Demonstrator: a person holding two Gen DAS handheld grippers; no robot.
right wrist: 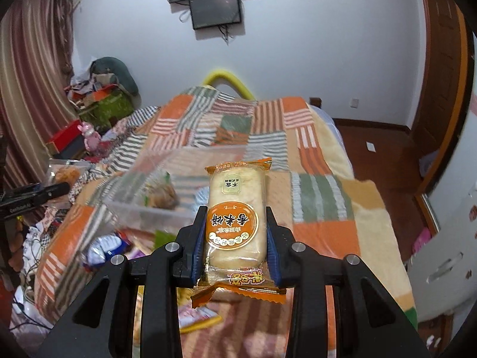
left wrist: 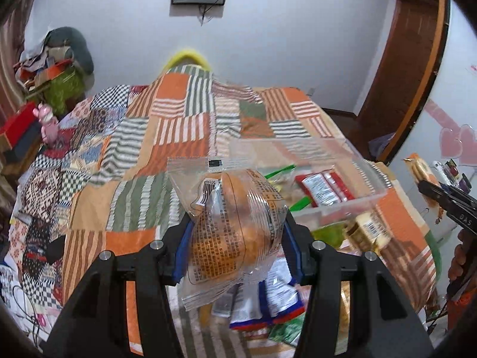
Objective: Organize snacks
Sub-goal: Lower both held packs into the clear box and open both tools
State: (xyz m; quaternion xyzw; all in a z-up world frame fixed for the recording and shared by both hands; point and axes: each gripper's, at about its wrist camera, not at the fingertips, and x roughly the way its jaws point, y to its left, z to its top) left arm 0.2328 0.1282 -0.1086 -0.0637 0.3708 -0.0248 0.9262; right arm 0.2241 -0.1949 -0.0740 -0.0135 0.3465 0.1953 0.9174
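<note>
My left gripper [left wrist: 235,232] is shut on a clear-wrapped round bun packet [left wrist: 229,232] and holds it above the bed. My right gripper [right wrist: 235,232] is shut on an orange-edged rice cracker packet [right wrist: 235,217], held upright above the quilt. A clear plastic bin [left wrist: 369,191] lies on the bed with red-and-silver packets [left wrist: 325,188] inside; it also shows in the right wrist view [right wrist: 149,208], left of my right gripper. Loose snack packets [left wrist: 268,307] lie under my left gripper. The right gripper with its packet shows at the right edge of the left wrist view [left wrist: 441,200].
A patchwork quilt [left wrist: 179,125] covers the bed. Cluttered boxes and bags [left wrist: 50,71] stand at the far left by a striped curtain [right wrist: 32,68]. A wooden door [right wrist: 441,59] and floor lie on the right. Loose packets [right wrist: 107,247] lie by the bin.
</note>
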